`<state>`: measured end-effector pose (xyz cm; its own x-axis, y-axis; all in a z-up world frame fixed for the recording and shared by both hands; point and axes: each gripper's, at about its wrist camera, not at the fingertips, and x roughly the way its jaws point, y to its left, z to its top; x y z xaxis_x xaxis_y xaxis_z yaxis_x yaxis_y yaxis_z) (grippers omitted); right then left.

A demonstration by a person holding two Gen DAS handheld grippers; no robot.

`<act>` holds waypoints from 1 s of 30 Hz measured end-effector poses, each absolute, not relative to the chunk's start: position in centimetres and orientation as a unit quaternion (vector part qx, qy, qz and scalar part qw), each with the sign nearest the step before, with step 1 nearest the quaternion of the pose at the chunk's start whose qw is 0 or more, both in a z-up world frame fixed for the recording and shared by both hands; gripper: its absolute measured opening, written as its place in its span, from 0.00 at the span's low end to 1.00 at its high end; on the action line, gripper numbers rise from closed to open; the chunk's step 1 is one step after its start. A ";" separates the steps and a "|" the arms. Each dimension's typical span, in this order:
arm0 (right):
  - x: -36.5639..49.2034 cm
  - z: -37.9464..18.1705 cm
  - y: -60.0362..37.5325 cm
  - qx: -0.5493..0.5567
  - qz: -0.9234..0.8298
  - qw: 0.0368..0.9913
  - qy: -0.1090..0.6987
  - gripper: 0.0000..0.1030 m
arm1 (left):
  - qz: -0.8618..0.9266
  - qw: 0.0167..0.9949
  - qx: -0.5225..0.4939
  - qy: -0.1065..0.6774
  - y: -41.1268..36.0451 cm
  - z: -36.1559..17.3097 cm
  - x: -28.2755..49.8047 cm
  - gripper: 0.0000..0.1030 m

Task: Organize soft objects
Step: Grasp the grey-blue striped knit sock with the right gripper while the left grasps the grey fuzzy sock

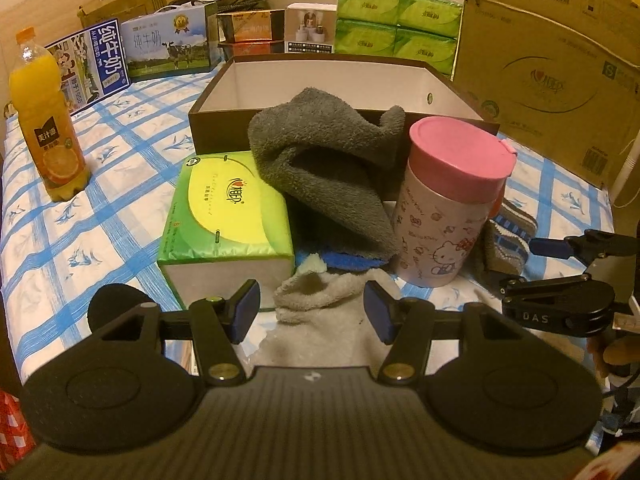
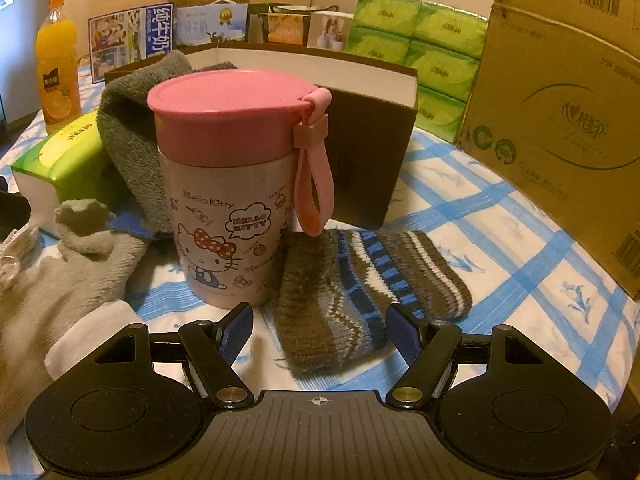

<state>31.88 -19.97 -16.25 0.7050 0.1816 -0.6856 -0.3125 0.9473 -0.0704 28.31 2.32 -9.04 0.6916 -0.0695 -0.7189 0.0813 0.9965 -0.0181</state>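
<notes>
The left gripper (image 1: 311, 312) hangs with its jaws apart and nothing pinched, just above a pale grey sock (image 1: 316, 300). Behind that sock a dark grey fleece sock (image 1: 324, 168) is draped against the front wall of the open brown box (image 1: 224, 128). Left of the fleece sock, touching it, lies a green tissue pack (image 1: 224, 216); right of it stands a pink-lidded Hello Kitty cup (image 1: 448, 208). Beyond the cup lies a striped knit sock (image 1: 508, 240), with the right gripper (image 1: 560, 272) near it. An orange juice bottle (image 1: 48, 128) stands far left.
</notes>
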 end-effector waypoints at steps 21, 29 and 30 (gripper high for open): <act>32.6 -16.5 -23.2 -0.040 0.091 0.933 0.345 0.18 | -0.053 0.932 0.058 0.353 2.3 -8.3 32.3 0.56; 32.1 -12.7 -28.0 0.049 0.048 0.942 0.329 0.17 | -0.070 0.932 0.090 0.345 2.3 -8.7 36.5 0.64; 32.1 -12.3 -28.5 0.056 0.044 0.942 0.327 0.17 | -0.070 0.932 0.087 0.346 2.4 -8.8 37.0 0.64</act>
